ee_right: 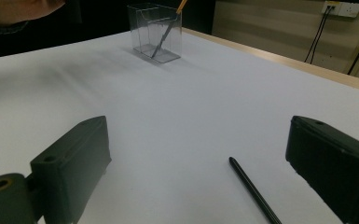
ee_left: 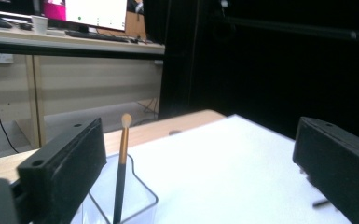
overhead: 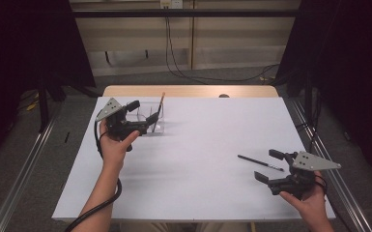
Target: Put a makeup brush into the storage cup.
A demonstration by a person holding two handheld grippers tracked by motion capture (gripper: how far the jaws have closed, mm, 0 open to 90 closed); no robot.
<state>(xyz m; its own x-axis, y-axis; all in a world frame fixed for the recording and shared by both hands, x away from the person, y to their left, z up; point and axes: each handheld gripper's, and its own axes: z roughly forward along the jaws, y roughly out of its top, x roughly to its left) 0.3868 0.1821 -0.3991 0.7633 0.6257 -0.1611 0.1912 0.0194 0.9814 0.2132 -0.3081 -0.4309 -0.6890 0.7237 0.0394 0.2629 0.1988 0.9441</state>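
The left gripper (overhead: 142,111) is held with jaws wide beside the clear box (overhead: 150,117), in which an orange-handled brush (overhead: 158,111) stands tilted. The right gripper (overhead: 269,165) is held with jaws wide near the black brush (overhead: 261,163), which lies on the white tabletop (overhead: 193,145).

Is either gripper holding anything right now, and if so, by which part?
Nothing is held. The left gripper is open beside the clear box; the right gripper is open around the black brush on the table.
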